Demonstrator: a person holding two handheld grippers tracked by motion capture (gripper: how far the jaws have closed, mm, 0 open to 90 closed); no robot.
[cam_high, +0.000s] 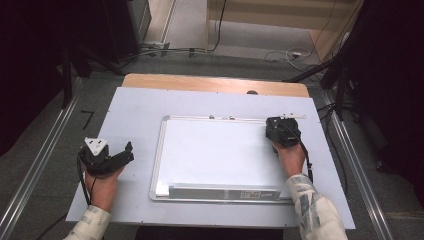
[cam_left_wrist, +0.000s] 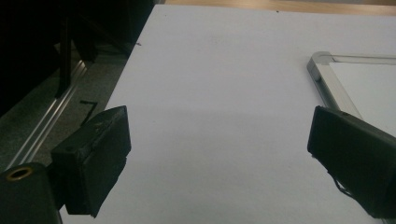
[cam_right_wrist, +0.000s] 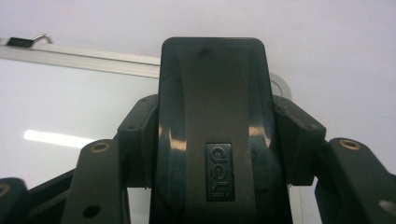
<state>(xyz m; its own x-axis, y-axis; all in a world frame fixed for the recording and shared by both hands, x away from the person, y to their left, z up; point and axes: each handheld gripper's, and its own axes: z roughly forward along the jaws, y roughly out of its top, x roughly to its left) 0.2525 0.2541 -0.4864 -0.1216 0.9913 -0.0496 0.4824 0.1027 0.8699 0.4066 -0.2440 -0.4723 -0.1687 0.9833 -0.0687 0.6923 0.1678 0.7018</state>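
Note:
A white whiteboard (cam_high: 215, 150) with a silver frame lies flat in the middle of the table. My right gripper (cam_high: 281, 131) sits over the board's far right corner, shut on a black board eraser (cam_right_wrist: 212, 116) with a small logo plate; in the right gripper view both jaws press its sides, over the board (cam_right_wrist: 70, 102). My left gripper (cam_high: 129, 152) rests on the table left of the board, open, with nothing between its jaws. In the left gripper view the left gripper (cam_left_wrist: 219, 126) faces bare table, with the board's corner (cam_left_wrist: 364, 79) at the right.
A white sheet (cam_high: 140, 110) covers the table, and a wooden strip (cam_high: 200, 82) shows along the far edge. The board's pen tray (cam_high: 225, 192) runs along its near side. Metal rails (cam_high: 45, 150) flank the table; cables (cam_high: 290, 54) lie on the floor beyond.

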